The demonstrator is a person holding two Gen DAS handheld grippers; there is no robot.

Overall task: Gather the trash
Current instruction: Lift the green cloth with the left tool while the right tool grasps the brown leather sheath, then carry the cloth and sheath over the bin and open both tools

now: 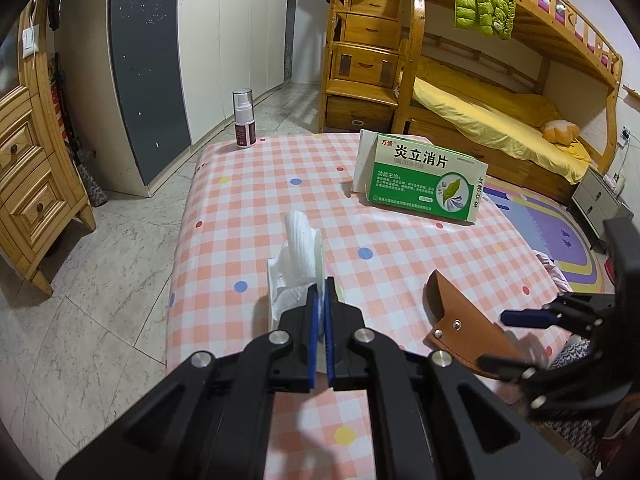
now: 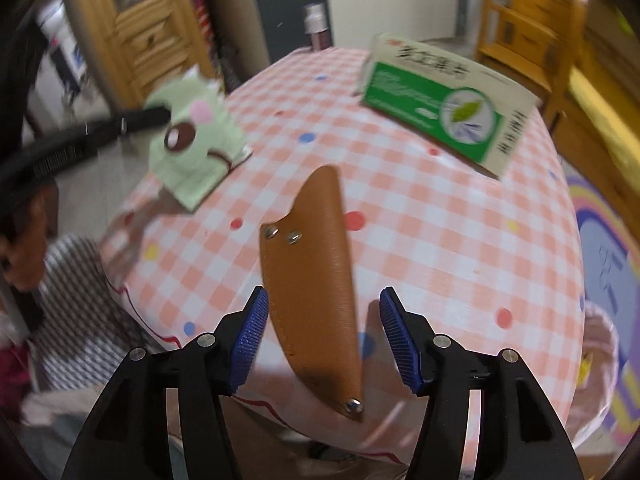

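Near the table's front edge: left gripper clamps tissue pack, partly hidden | right gripper wide, straddling sheath | box blurred

The left wrist camera sits low over the near edge of the checked worktop, looking along its tongs toward the far wardrobe and bunk bed. The right wrist camera hovers close above the near right corner, angled left and down across the cloth. Both views take in the green medicine box, brown leather sheath and spray bottle.
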